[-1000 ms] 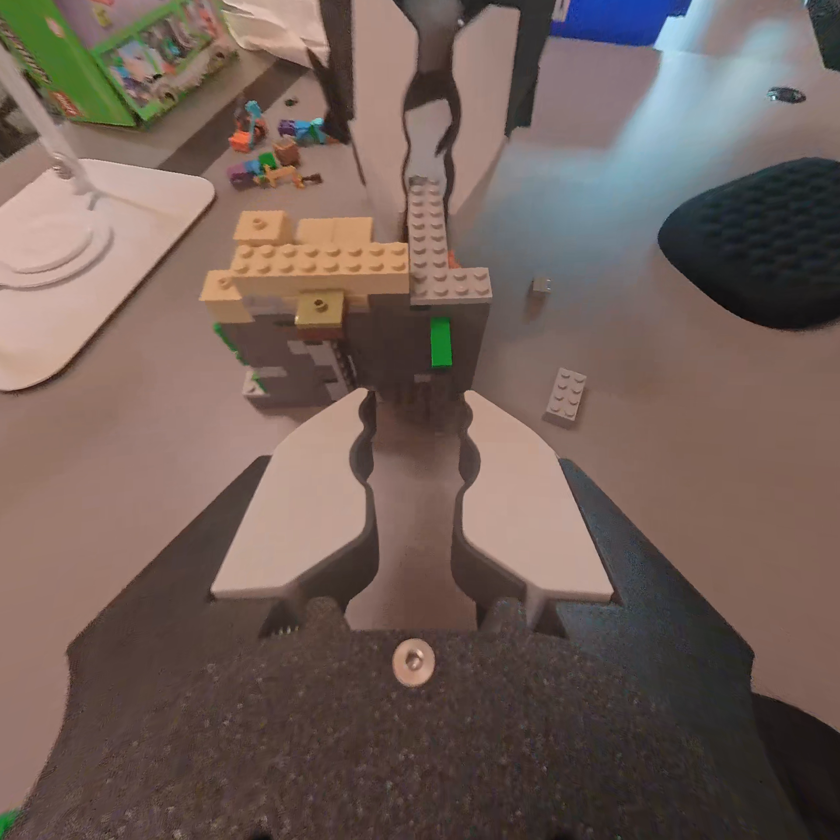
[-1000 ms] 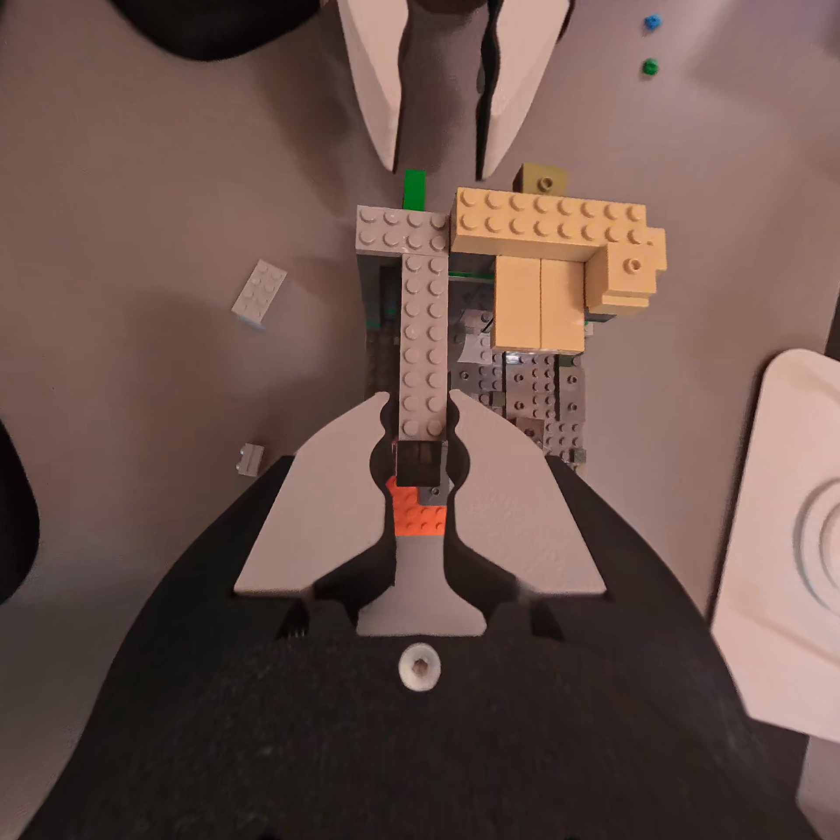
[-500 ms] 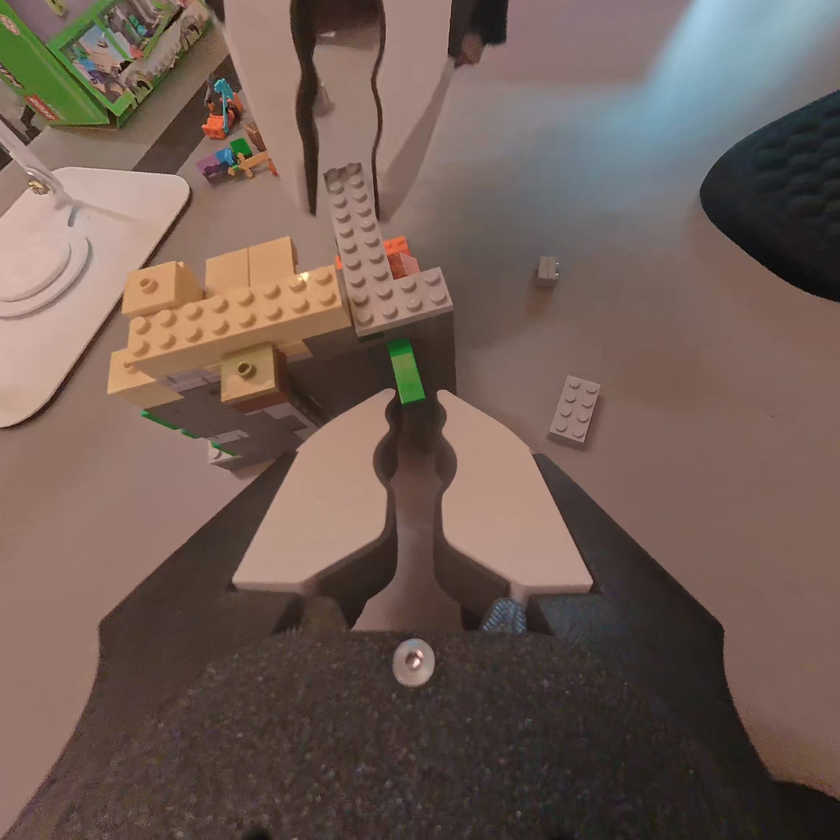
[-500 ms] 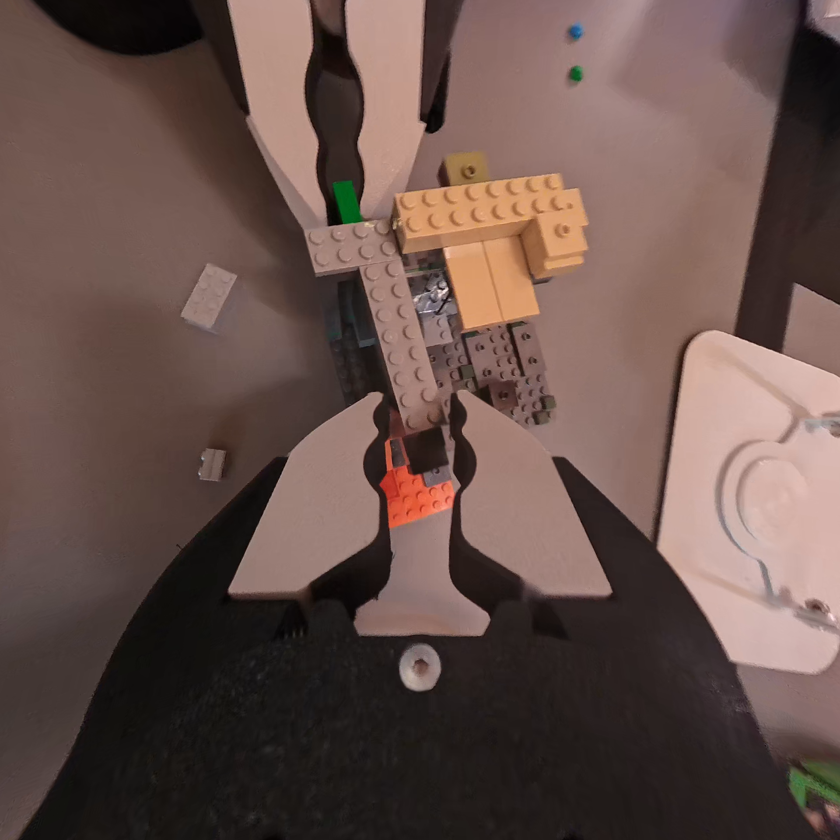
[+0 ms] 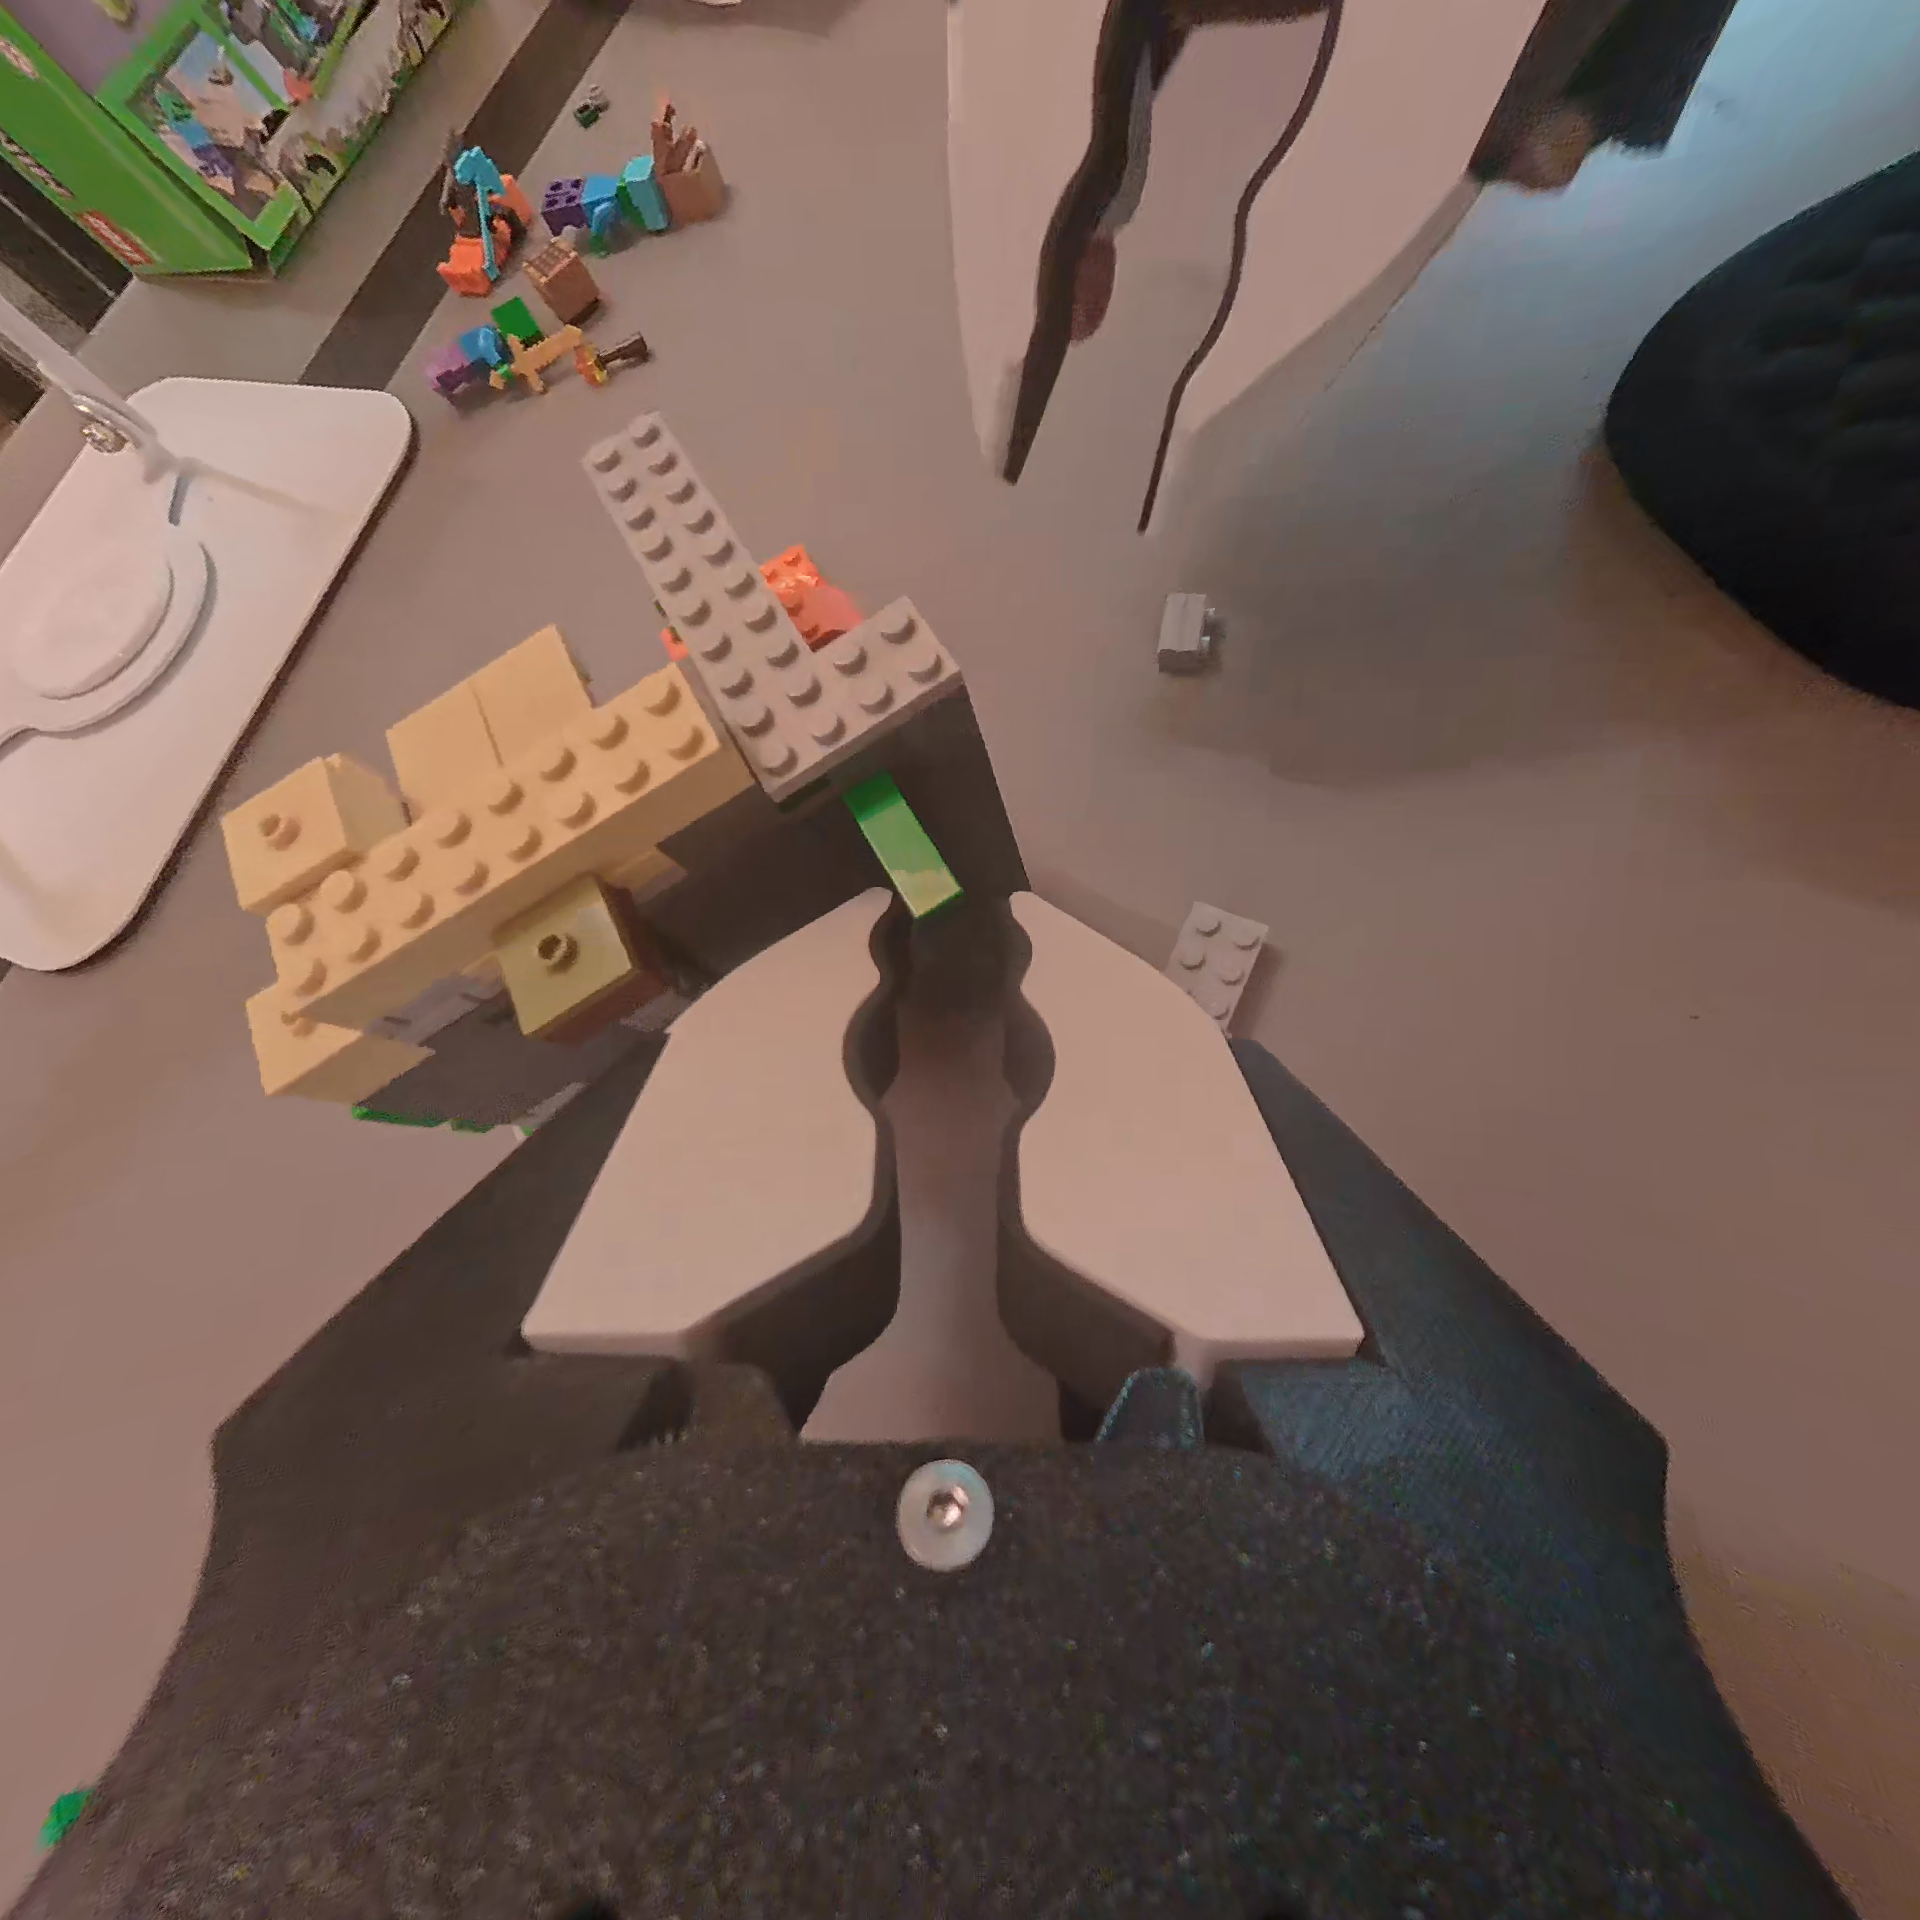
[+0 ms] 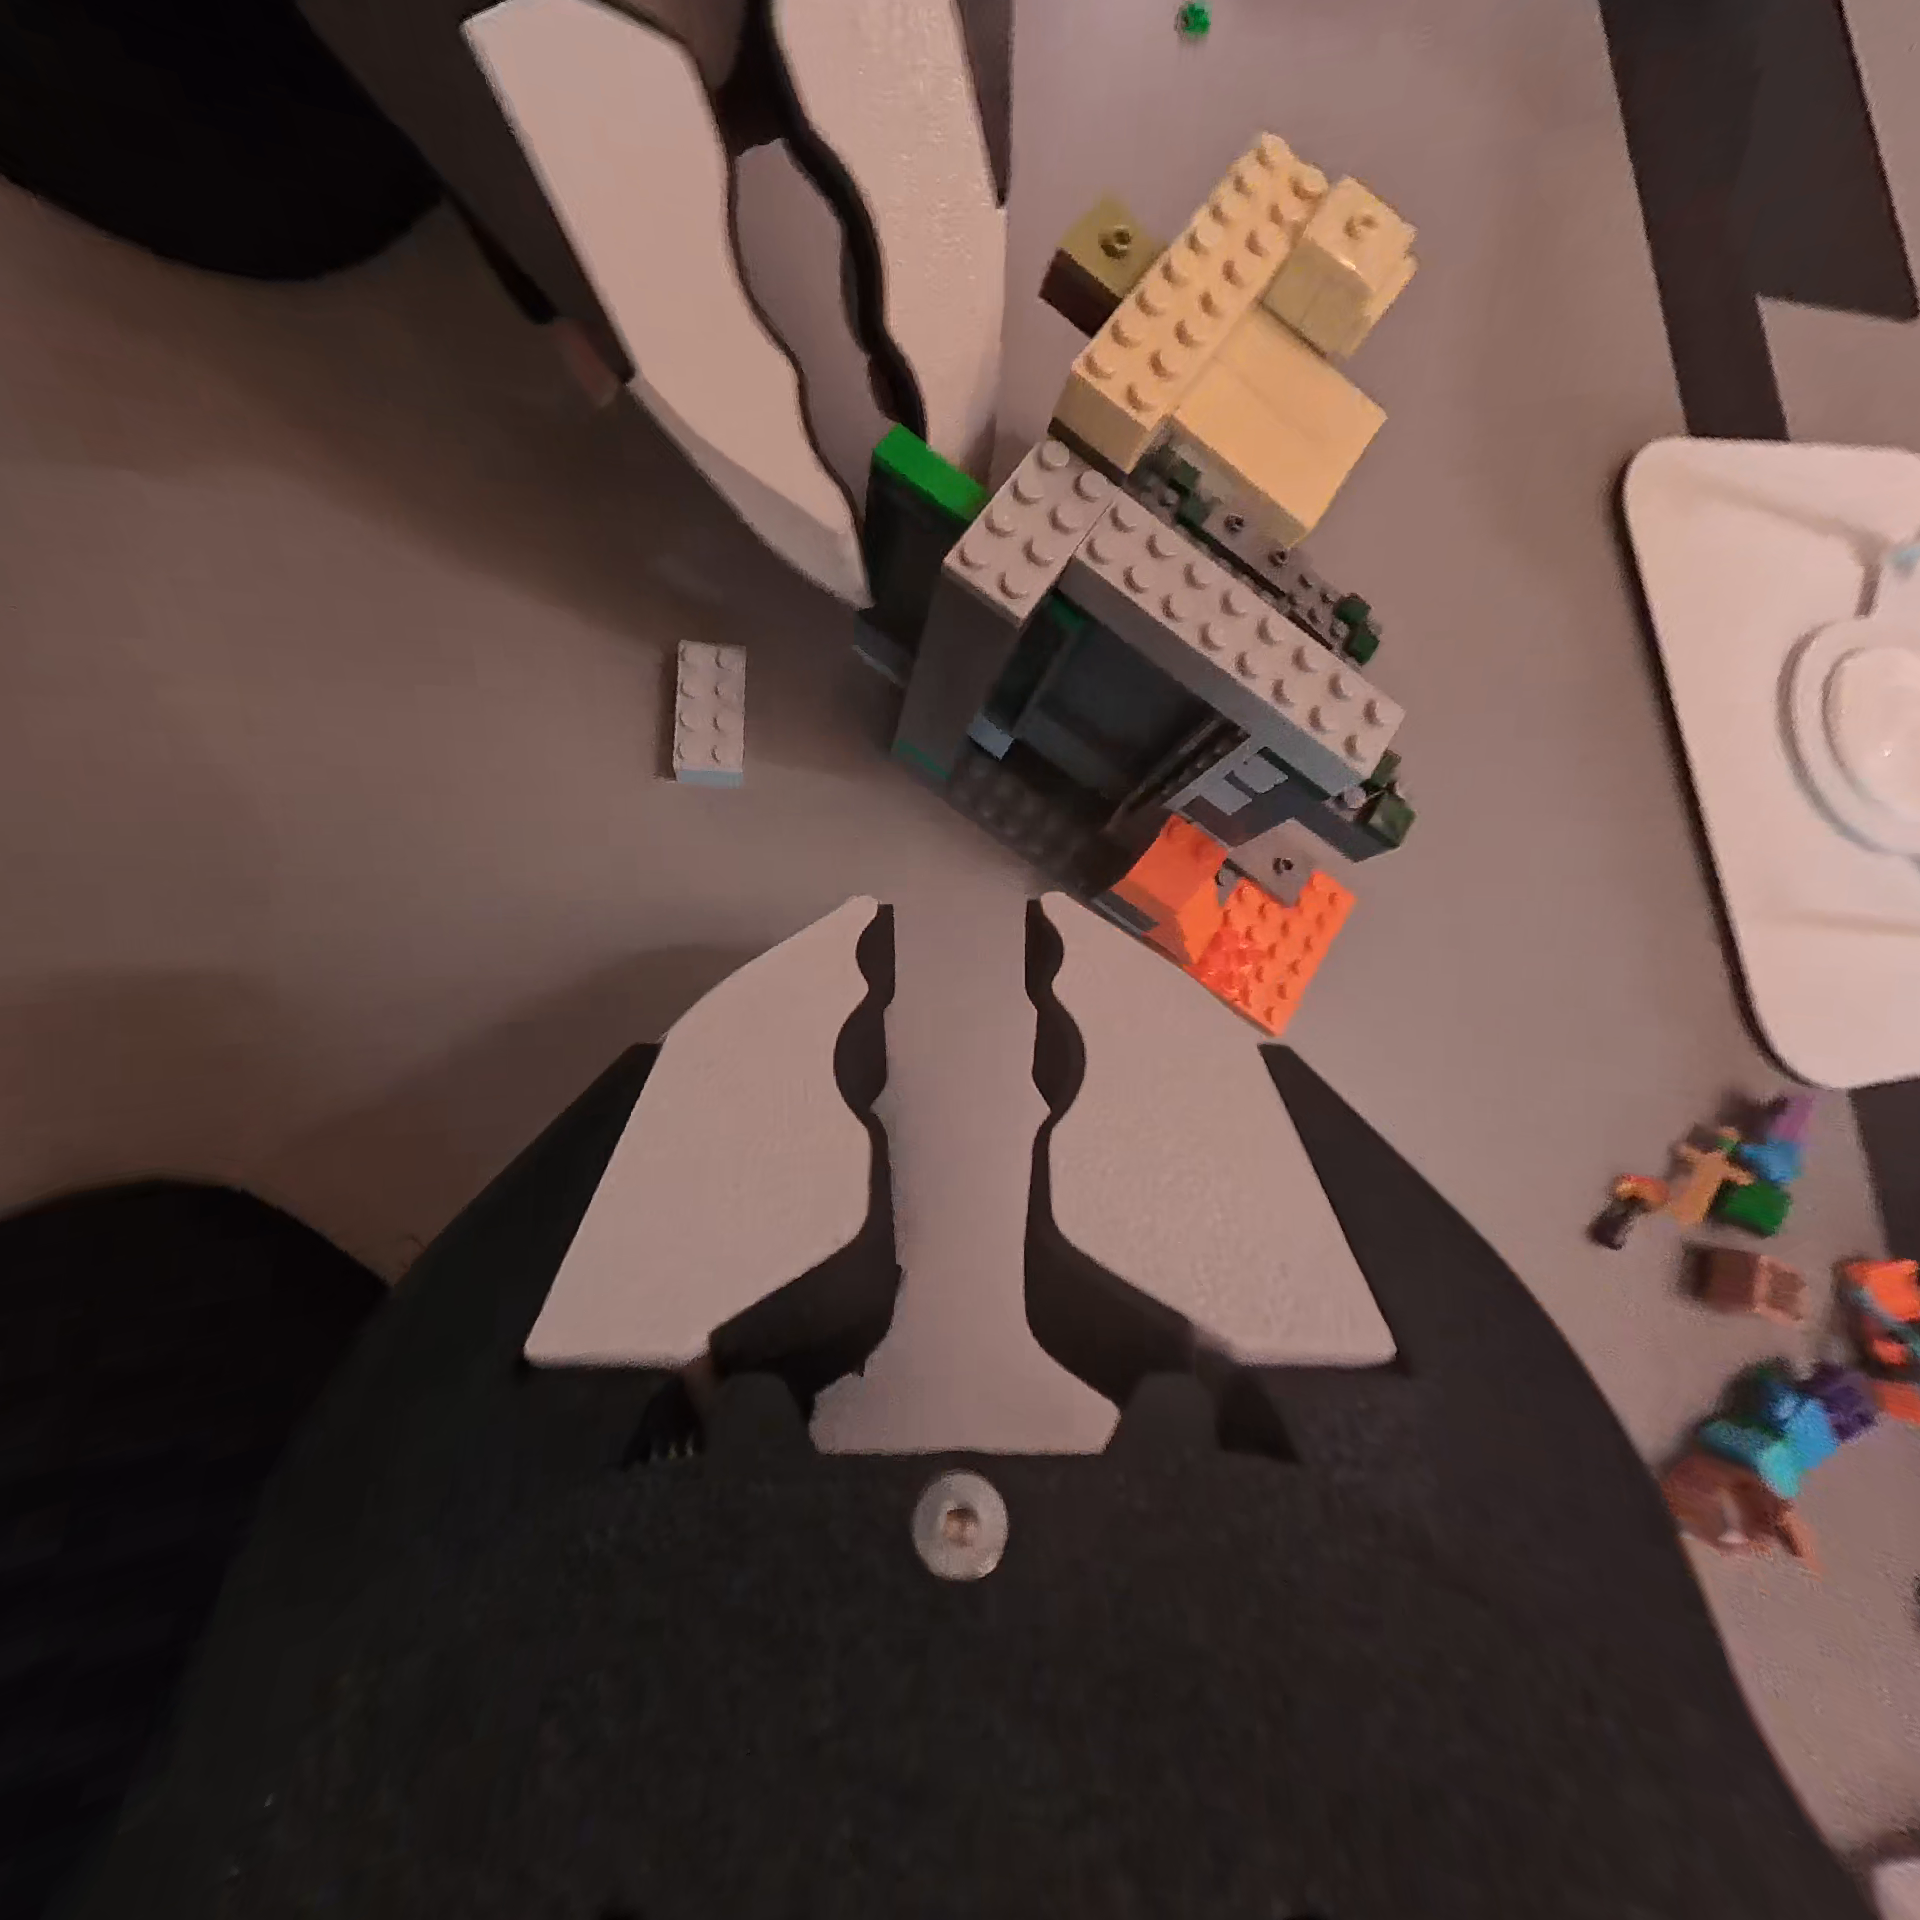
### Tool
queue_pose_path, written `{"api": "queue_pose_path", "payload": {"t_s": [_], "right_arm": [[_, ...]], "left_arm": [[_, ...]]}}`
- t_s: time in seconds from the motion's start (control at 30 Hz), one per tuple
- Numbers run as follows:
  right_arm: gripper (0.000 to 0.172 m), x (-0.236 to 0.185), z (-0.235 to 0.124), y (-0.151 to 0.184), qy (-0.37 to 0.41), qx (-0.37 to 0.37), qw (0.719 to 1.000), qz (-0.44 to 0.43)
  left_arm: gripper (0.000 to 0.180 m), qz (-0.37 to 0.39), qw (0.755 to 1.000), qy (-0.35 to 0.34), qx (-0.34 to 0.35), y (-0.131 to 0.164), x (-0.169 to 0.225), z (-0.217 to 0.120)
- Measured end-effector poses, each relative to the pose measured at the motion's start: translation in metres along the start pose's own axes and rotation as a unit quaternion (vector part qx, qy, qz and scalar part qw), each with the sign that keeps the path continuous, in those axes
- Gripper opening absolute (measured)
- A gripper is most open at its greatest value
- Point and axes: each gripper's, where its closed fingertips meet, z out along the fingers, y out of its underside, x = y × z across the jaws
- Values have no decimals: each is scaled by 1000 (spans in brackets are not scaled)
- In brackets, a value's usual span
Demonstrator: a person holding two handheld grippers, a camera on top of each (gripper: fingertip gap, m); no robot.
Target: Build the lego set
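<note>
In the left wrist view, the left gripper [image 5: 951,914] sits at centre frame, its jaws drawn in on the dark wall of the build [image 5: 540,821], just under a green tile [image 5: 899,847]. The fingertips flank that wall closely and seem to press on it, though the pads themselves are in shadow. The build lies tilted just past the tips, running to the upper left. It has tan bricks at left and a long grey plate [image 5: 727,623] angling up the frame.

In the right wrist view, the right gripper [image 6: 961,909] is spread and holds nothing, with only bare table [image 6: 312,831] between its fingers. The build's orange plate [image 6: 1268,935] lies just beside its right fingertip, not touching.

The build looks light and rigid but only clipped together. The overhanging tan part and the long grey plate are likely to snap off if levered, so the thick dark wall or the base is probably the safer place to pinch. The smooth plastic may slip under a shallow bite.

A loose grey brick [image 6: 712,712] lies left of the build, and a small grey piece [image 5: 1184,631] sits farther right. Beyond are a white stand base [image 5: 156,623] at left, a black cushion [image 5: 1787,468] at right, small coloured figures [image 5: 551,291] and a green box [image 5: 156,135] at upper left.
</note>
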Motion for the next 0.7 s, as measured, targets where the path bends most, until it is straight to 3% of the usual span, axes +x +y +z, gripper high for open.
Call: {"api": "queue_pose_path", "payload": {"t_s": [0.03,0.23,0.43,0.7], "right_arm": [[25,0,3,-2,6,8,1000,19],[26,-2,22,-31,37,64,993,91],[18,3,34,-34,40,57,994,85],[24,0,25,-22,22,25,995,96]], "left_arm": [[16,1,1000,1,1,-1,1,0],[17,-3,1000,1,11,-2,3,-3],[16,-5,1000,3,21,-3,4,-3],[15,9,999,4,33,-5,0,-14]]}}
